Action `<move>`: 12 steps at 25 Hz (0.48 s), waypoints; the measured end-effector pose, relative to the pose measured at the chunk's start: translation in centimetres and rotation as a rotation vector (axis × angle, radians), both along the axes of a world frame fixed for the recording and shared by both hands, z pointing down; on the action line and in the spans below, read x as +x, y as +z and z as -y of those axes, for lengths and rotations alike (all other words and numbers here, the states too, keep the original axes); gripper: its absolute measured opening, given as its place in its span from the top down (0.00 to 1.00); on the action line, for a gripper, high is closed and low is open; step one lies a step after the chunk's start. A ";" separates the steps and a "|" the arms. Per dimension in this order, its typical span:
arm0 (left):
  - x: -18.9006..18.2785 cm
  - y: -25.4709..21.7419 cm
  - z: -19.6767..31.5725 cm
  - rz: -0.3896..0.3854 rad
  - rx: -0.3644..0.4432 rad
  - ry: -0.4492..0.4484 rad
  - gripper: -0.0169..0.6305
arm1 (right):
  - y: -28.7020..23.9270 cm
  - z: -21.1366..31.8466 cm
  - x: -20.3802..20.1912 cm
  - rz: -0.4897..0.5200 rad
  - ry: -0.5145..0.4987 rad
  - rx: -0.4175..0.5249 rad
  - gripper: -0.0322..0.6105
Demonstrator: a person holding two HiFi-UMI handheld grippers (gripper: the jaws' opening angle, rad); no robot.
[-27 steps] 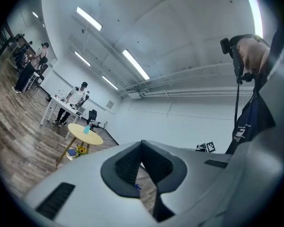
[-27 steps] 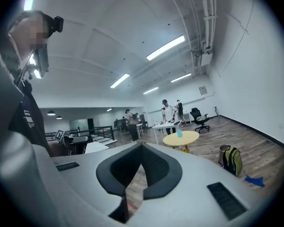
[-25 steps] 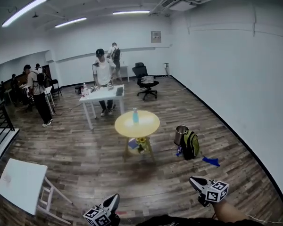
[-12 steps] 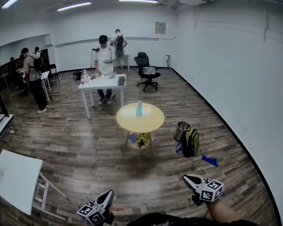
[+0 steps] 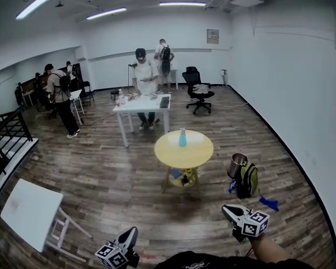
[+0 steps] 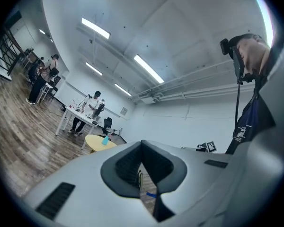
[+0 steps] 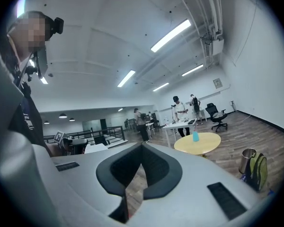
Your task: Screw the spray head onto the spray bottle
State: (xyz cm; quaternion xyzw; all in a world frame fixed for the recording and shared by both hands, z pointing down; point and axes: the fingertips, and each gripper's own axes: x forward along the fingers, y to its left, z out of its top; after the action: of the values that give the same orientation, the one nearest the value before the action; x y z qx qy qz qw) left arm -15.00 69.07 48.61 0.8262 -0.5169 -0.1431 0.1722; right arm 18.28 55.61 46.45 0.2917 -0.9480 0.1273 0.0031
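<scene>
Two grippers show at the bottom of the head view, both with jaws closed and nothing between them: the left gripper [image 5: 131, 233] and the right gripper [image 5: 228, 209] each point level across the room. The pads meet in a tight line in the left gripper view [image 6: 142, 144] and in the right gripper view [image 7: 142, 146]. A blue spray bottle [image 5: 182, 137] stands upright about the middle of a round yellow table [image 5: 200, 154], well apart from both grippers; at this range I cannot tell whether the spray head is on it. A metal bin [image 5: 236, 165] and a green backpack [image 5: 248, 179] sit on the wood floor beside the round table. Beyond it a person [image 5: 143, 76] stands at the far edge of a white table [image 5: 135, 105].
</scene>
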 end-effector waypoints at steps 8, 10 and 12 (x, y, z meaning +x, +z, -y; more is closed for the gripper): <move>10.4 -1.5 9.4 -0.051 0.020 -0.033 0.95 | -0.8 10.0 9.0 0.042 -0.057 0.005 0.94; 12.3 -1.5 11.6 -0.037 0.008 -0.023 0.95 | -0.6 12.1 10.6 0.047 -0.061 0.002 0.94; 14.4 -1.3 13.8 -0.020 -0.006 -0.012 0.95 | 0.0 14.4 12.3 0.054 -0.056 -0.005 0.94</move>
State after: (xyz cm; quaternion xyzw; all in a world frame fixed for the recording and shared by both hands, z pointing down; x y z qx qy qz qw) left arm -0.61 55.27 47.29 0.8211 -0.5206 -0.1508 0.1790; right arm 30.59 41.26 46.46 0.2614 -0.9552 0.1375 -0.0184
